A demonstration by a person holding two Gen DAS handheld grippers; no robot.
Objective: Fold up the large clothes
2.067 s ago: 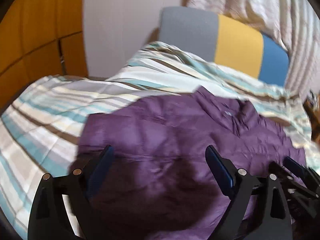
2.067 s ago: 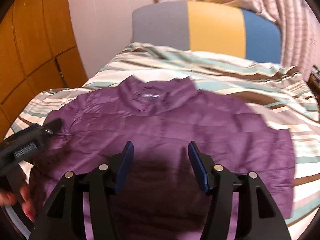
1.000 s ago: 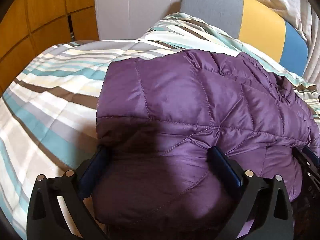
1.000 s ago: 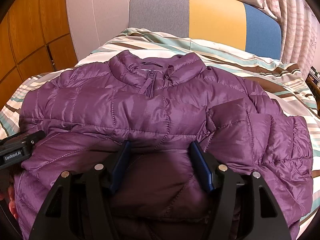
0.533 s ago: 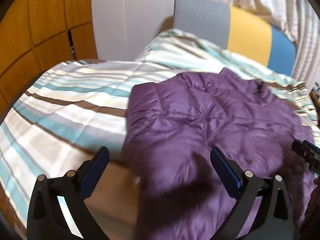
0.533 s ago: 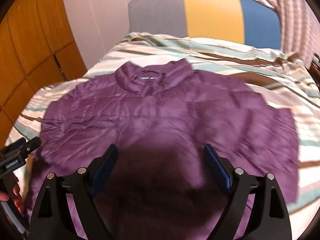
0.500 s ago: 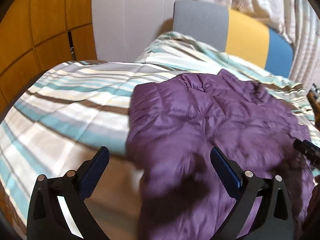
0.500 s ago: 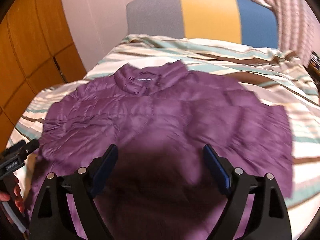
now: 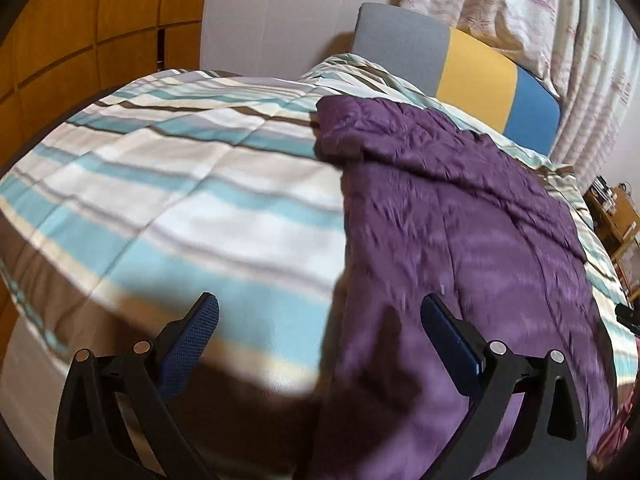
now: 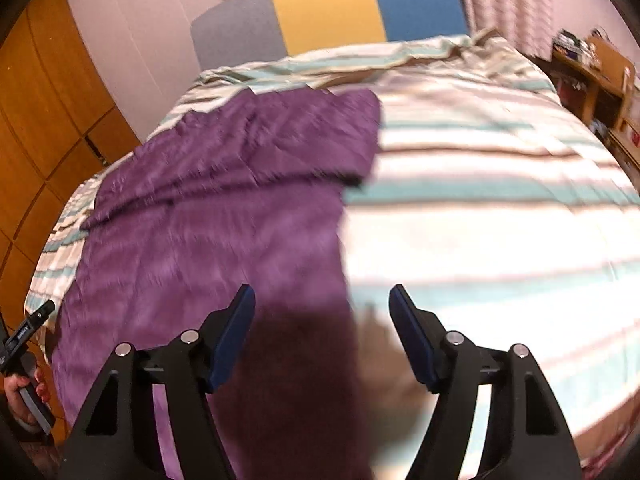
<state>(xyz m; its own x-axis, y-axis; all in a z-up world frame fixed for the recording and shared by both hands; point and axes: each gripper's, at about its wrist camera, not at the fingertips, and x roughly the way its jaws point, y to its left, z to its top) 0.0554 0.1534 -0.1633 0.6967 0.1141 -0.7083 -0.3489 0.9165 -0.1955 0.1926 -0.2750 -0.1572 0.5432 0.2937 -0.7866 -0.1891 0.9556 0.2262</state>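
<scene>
A purple quilted jacket (image 9: 460, 216) lies spread flat on the striped bed cover (image 9: 180, 184). In the left wrist view it fills the right half. My left gripper (image 9: 320, 316) is open and empty, above the jacket's left edge near the bed's front edge. In the right wrist view the jacket (image 10: 224, 208) fills the left half. My right gripper (image 10: 322, 304) is open and empty, above the jacket's right edge. The left tool (image 10: 24, 340), held in a hand, shows at the far left.
A grey, yellow and blue headboard (image 10: 332, 12) stands at the far end, below patterned curtains (image 9: 540, 20). Orange wooden cabinets (image 9: 80, 40) run along the left. A wooden shelf with clutter (image 10: 592, 76) stands to the right. The striped cover (image 10: 500, 200) lies bare right of the jacket.
Both grippers let go of the jacket's hem, opened and drew apart: the left swung to the jacket's left edge, the right to its right edge. The jacket now lies flat.
</scene>
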